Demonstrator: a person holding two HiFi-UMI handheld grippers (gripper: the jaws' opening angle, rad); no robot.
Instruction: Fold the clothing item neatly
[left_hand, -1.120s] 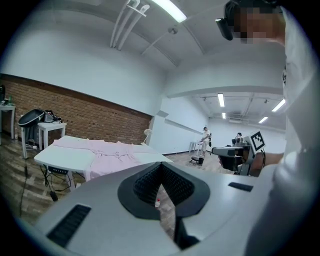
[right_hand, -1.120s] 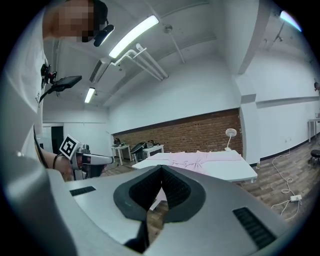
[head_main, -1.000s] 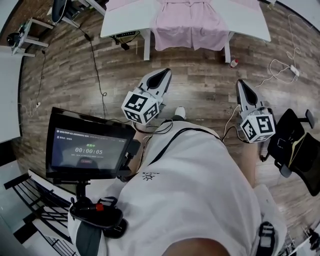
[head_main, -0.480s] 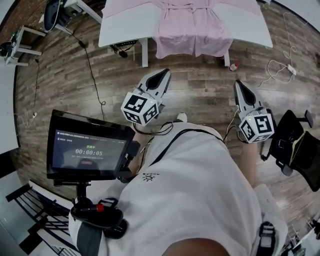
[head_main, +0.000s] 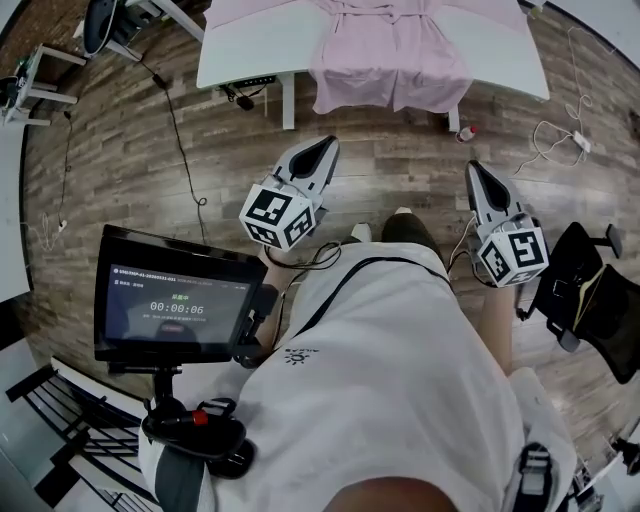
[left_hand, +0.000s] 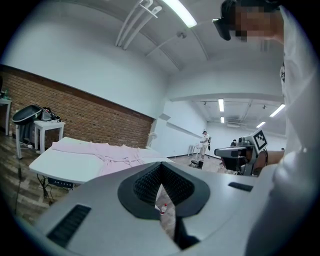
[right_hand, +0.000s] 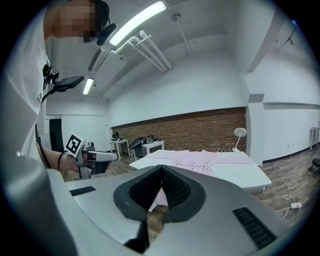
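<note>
A pale pink robe (head_main: 390, 50) lies spread on a white table (head_main: 250, 45) at the top of the head view, its hem hanging over the near edge. The same pink robe (left_hand: 112, 152) shows in the left gripper view, and the pink robe (right_hand: 197, 161) in the right gripper view. My left gripper (head_main: 322, 150) is shut and holds nothing, well short of the table over the wood floor. My right gripper (head_main: 474, 172) is shut too, empty, a little below the table's right corner. Both point toward the table.
A monitor on a stand (head_main: 180, 295) sits at my left. A black office chair (head_main: 590, 300) stands at the right. Cables (head_main: 180, 120) and a power strip (head_main: 585, 140) lie on the floor. A small bottle (head_main: 464, 128) stands by the table leg. Another person (left_hand: 204, 142) stands far off.
The table and robe have come slightly nearer in the head view. Both grippers stay shut, shifted a little toward the table. The monitor's counter has advanced by one.
</note>
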